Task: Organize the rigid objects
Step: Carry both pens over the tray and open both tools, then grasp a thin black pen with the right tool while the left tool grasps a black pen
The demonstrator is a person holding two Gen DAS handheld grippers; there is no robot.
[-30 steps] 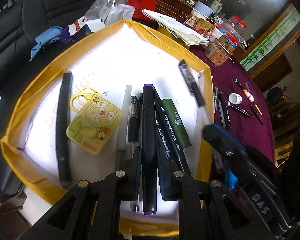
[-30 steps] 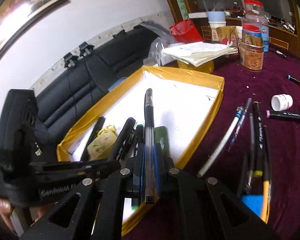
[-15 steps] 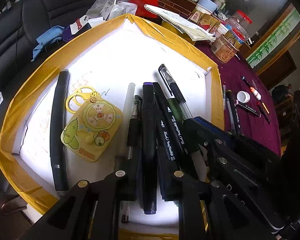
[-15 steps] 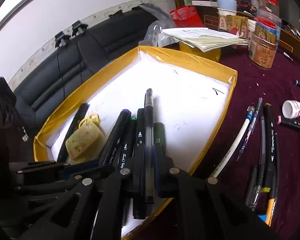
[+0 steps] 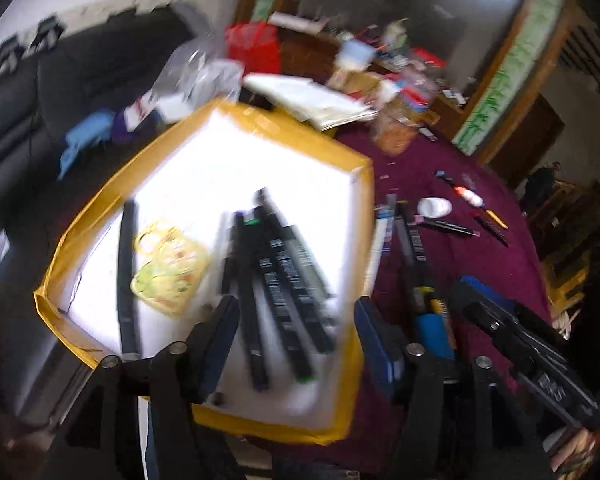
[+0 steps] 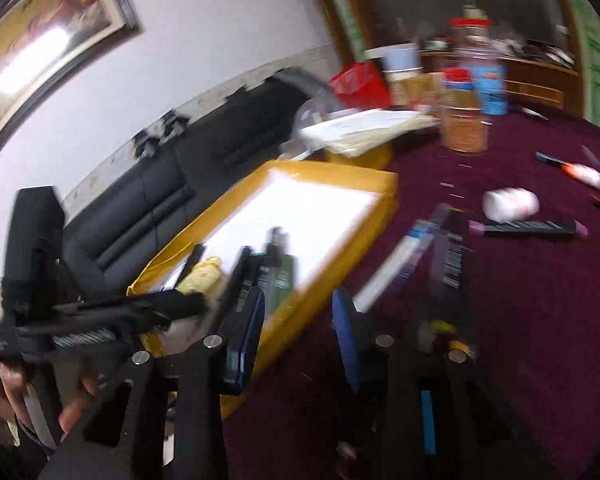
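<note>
Both views blurred by motion.

Left tool (image 5: 296, 320): fingers spread wide, nothing between them. It hangs above the near end of the yellow-rimmed shallow tray with a white floor (image 5: 100, 208). Directly under and ahead of the gap lies a bundle of dark marker pens (image 5: 278, 272), side by side, fanning slightly, their near ends toward the tool. Exact count not readable in the blur.

Left of the bundle in the tray: a flat yellow plastic toy with ring handles (image 5: 168, 266), and beyond it a long thin black stick (image 5: 126, 264) along the tray's left side.

Right tool (image 6: 300, 312): fingers also spread, holding nothing. It sits over the tray's near right corner, where the rim meets the maroon cloth-covered surface (image 6: 540, 300). The pens in the tray lie just ahead and left of its left finger.

Loose on the surface, right of the tray: a row of several pens (image 5: 404, 240) lying just beside the rim, a small white round bottle (image 6: 510, 203) on its side, a black marker with purple ends (image 6: 530, 227) just near it.

A hand (image 6: 40, 392) grips the left tool's handle, at the lower left of the right view.
</note>
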